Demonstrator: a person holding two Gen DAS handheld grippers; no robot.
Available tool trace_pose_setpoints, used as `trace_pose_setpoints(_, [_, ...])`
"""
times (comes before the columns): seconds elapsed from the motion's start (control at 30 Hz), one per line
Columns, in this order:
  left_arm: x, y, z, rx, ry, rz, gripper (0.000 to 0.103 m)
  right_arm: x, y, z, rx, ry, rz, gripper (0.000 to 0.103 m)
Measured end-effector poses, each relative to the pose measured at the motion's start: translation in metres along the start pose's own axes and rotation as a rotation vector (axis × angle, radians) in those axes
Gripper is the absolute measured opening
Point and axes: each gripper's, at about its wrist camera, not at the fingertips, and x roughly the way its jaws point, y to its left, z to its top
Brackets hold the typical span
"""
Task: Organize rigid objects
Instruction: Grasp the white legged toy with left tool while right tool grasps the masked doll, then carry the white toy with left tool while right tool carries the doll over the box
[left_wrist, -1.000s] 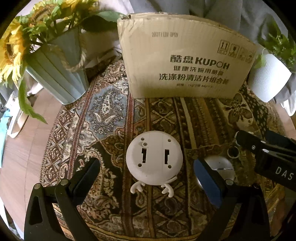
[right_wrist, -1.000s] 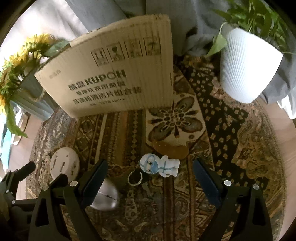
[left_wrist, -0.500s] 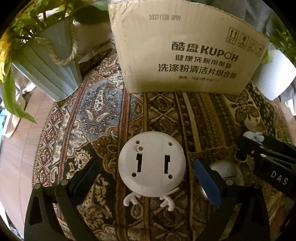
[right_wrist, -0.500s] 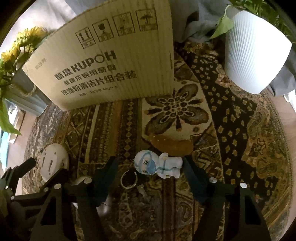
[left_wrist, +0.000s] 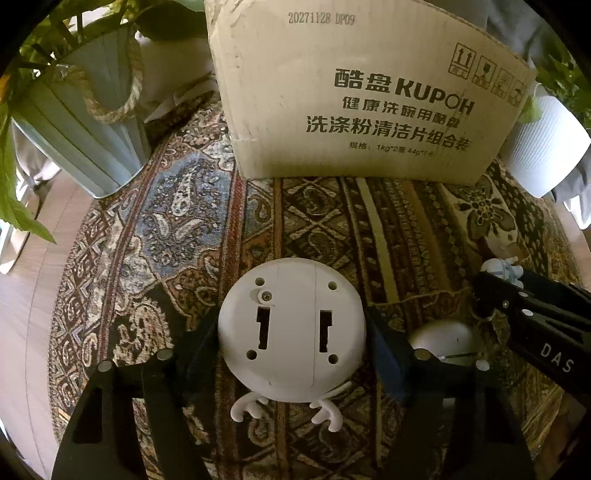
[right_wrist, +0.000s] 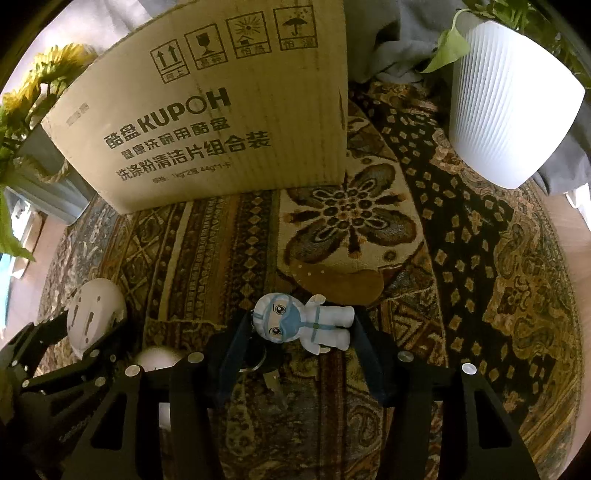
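A white round device with small antlers (left_wrist: 291, 328) lies back-up on the patterned cloth (left_wrist: 184, 206). My left gripper (left_wrist: 291, 332) straddles it, jaws closing, and both pads touch its rim. In the right wrist view a small white-suited, masked figurine (right_wrist: 303, 325) lies on its side between the fingers of my right gripper (right_wrist: 303, 332). Those jaws are closing too, one pad against the head and the other against the feet. Its key ring (right_wrist: 255, 363) trails under the left finger. The tall cardboard box (left_wrist: 369, 92) stands upright just beyond both.
A pale domed object (left_wrist: 443, 339) lies between the two grippers. A brown leather tag (right_wrist: 340, 284) lies just beyond the figurine. A white ribbed plant pot (right_wrist: 513, 103) stands at the back right, a blue-grey pot with sunflowers (left_wrist: 85, 140) at the back left. Wooden tabletop rings the cloth.
Both grippers have come down closer to the cloth. Both pairs of jaws have narrowed from wide open onto the round device and the figurine.
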Motion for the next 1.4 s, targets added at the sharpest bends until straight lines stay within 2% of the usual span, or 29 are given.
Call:
trace_pose_setpoints(0.27, [-0.010, -0.005, -0.001, 0.003, -0.014, -0.007, 0.074, -0.008, 0.002, -0.006, -0.006, -0.012, 0.007, 0.056])
trace_pose_setpoints(0.53, [-0.034, -0.008, -0.001, 0.013, -0.072, -0.008, 0.074, -0.028, 0.003, -0.008, -0.003, -0.046, 0.022, 0.056])
trace_pose_setpoints(1.4, [-0.117, -0.015, 0.020, 0.036, -0.309, 0.005, 0.074, -0.114, 0.013, 0.007, -0.063, -0.274, 0.050, 0.056])
